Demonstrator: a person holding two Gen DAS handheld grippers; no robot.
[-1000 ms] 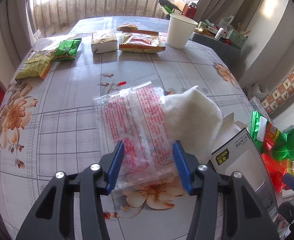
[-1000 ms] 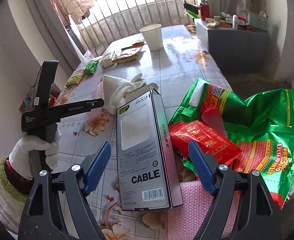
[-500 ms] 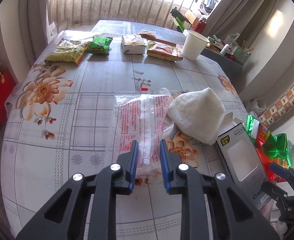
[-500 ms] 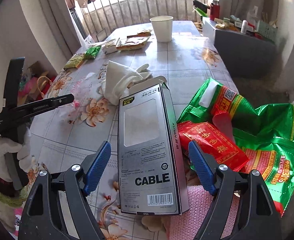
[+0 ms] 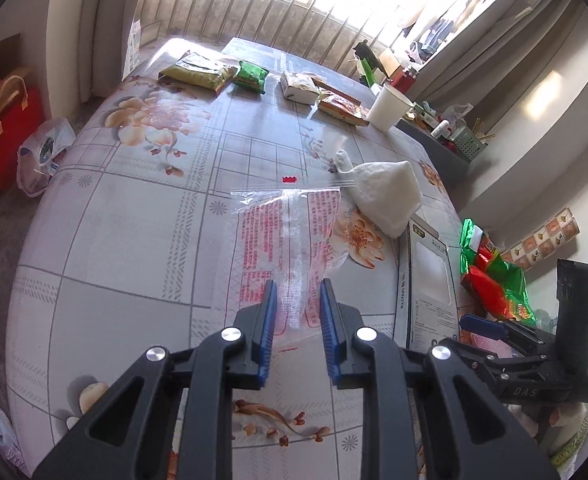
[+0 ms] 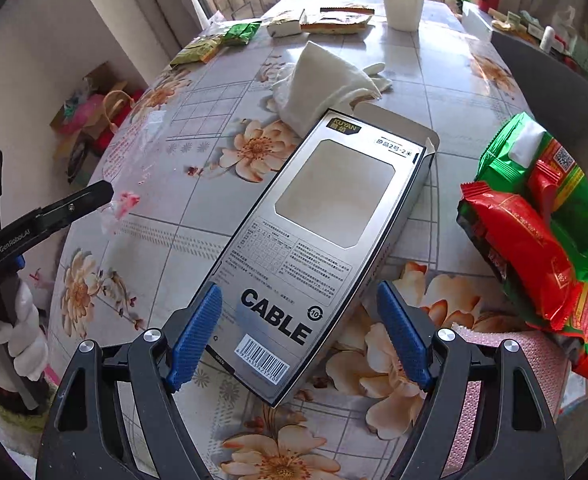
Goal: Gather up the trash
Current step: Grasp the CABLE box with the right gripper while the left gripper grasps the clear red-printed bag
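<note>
My left gripper (image 5: 296,304) is shut on the near end of a clear plastic bag with red print (image 5: 289,220), which trails forward over the floral table (image 5: 133,240). In the right wrist view the left gripper (image 6: 109,194) pinches the bag's crumpled end (image 6: 123,202). My right gripper (image 6: 300,320) is open, its blue pads either side of the near end of a silver "CABLE" box (image 6: 318,220) lying flat. A crumpled white tissue (image 5: 386,196) lies beyond the box (image 5: 426,276).
Green and red snack wrappers (image 6: 542,220) sit at the right table edge over a pink cloth (image 6: 506,360). Several snack packets (image 5: 197,72) and a white paper cup (image 5: 388,106) stand at the far end. A red bag (image 5: 9,128) is on the floor at left.
The left gripper has closed on the plastic bag and pulled back with it, drawing it off the tissue. The right gripper has moved closer over the box, still open.
</note>
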